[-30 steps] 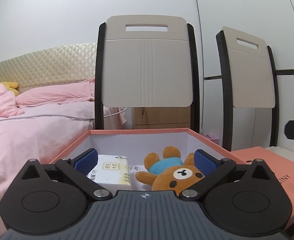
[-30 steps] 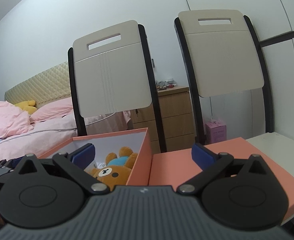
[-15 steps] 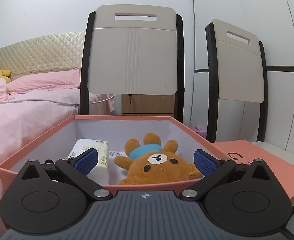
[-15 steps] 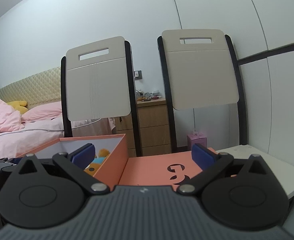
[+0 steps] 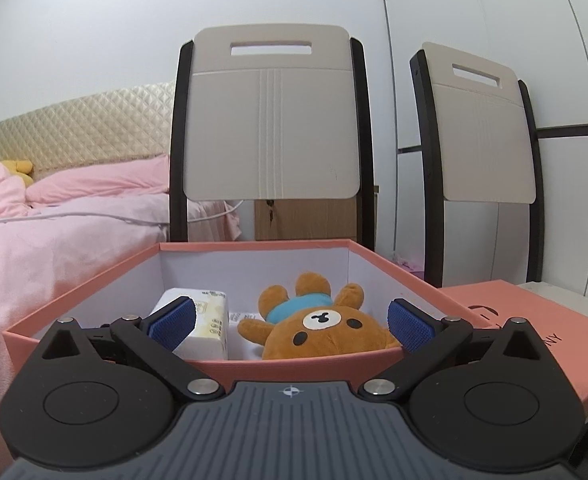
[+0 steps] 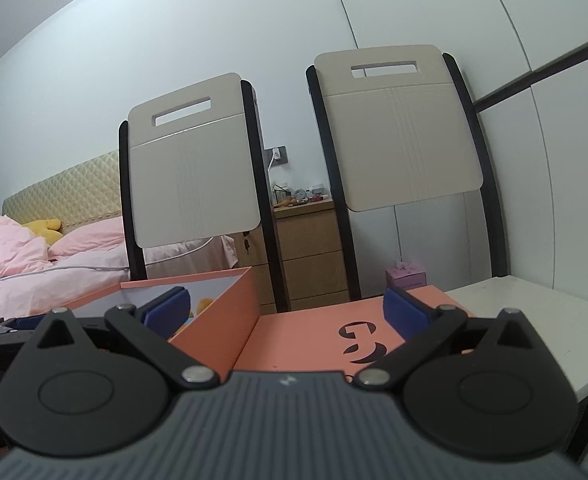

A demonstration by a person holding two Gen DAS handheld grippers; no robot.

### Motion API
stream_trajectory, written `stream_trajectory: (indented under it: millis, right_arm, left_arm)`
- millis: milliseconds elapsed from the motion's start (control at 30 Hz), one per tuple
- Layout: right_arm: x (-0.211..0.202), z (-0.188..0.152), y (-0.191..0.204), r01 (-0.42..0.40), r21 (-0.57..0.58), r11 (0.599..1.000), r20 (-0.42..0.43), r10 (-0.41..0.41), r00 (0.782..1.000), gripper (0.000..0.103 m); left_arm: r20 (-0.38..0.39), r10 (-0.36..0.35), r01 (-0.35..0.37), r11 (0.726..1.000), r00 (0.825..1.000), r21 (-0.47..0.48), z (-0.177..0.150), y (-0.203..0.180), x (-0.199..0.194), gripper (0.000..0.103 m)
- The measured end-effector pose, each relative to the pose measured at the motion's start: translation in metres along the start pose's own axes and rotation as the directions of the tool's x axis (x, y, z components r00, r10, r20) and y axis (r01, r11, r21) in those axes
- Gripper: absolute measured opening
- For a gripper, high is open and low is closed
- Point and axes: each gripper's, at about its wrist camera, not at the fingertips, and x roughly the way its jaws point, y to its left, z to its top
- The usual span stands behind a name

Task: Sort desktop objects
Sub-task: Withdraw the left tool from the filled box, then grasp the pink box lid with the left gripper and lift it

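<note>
The desk (image 6: 533, 304) carries an open box (image 5: 94, 300) with its lid (image 6: 305, 340) lying flat just beside it, presumably set aside so things can be dropped in. Inside the box lie a bear (image 5: 325, 328) and a tissue pack (image 5: 206, 320), apparently already sorted. The left claw (image 5: 290, 320) hangs at the box's near rim, spread wide and empty. The right claw (image 6: 286, 312), equally spread, holds nothing above the lid.

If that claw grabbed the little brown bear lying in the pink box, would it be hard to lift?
Probably not. The bear looks like soft plush, so it should squash between the fingers and weigh little. Its limbs would likely flop. Lying flat, it seems unlikely to roll.
</note>
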Motion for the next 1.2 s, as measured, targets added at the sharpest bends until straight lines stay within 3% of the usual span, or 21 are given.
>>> stream_trajectory:
  millis: [133,600,733,833,933,1000,1067,1133,1200]
  right_arm:
    - [0.005,-0.002,-0.004,0.005,0.014,1.000,0.012,-0.005,1.000,0.103]
    - [0.021,-0.009,-0.005,0.031,0.012,0.999,-0.005,-0.031,1.000,0.103]
    - [0.019,-0.008,-0.004,0.047,0.007,0.999,0.012,-0.047,0.999,0.103]
    - [0.012,-0.004,-0.008,0.077,0.005,0.997,0.046,-0.078,0.996,0.103]
    - [0.004,0.002,-0.014,0.123,0.006,0.992,0.081,-0.123,0.989,0.103]
    - [-0.002,0.006,-0.020,0.155,0.007,0.988,0.094,-0.155,0.983,0.103]
    - [-0.008,0.009,-0.026,0.183,0.009,0.983,0.099,-0.183,0.978,0.103]
    - [-0.013,0.011,-0.032,0.209,0.009,0.978,0.103,-0.208,0.973,0.103]
    - [-0.019,0.012,-0.040,0.217,0.034,0.976,0.107,-0.220,0.970,0.103]
  left_arm:
    - [0.028,0.014,-0.015,0.999,1.000,0.029,-0.001,-0.001,-0.001,0.103]
    - [0.031,0.022,-0.021,1.000,0.999,-0.009,0.000,0.006,0.001,0.103]
    - [0.048,-0.043,0.045,0.998,0.998,-0.041,0.003,0.006,-0.009,0.103]
    - [0.100,-0.179,0.187,0.979,0.979,-0.082,0.010,0.008,-0.028,0.103]
    - [0.120,-0.365,0.380,0.911,0.923,-0.157,0.016,0.012,-0.040,0.103]
    - [0.056,-0.504,0.501,0.828,0.862,-0.251,0.015,0.014,-0.032,0.103]
    - [-0.032,-0.635,0.582,0.725,0.772,-0.367,0.010,0.013,-0.016,0.103]
    - [-0.108,-0.738,0.611,0.623,0.666,-0.488,0.002,0.010,0.002,0.103]
    - [-0.149,-0.794,0.583,0.546,0.590,-0.601,-0.009,0.010,0.016,0.103]
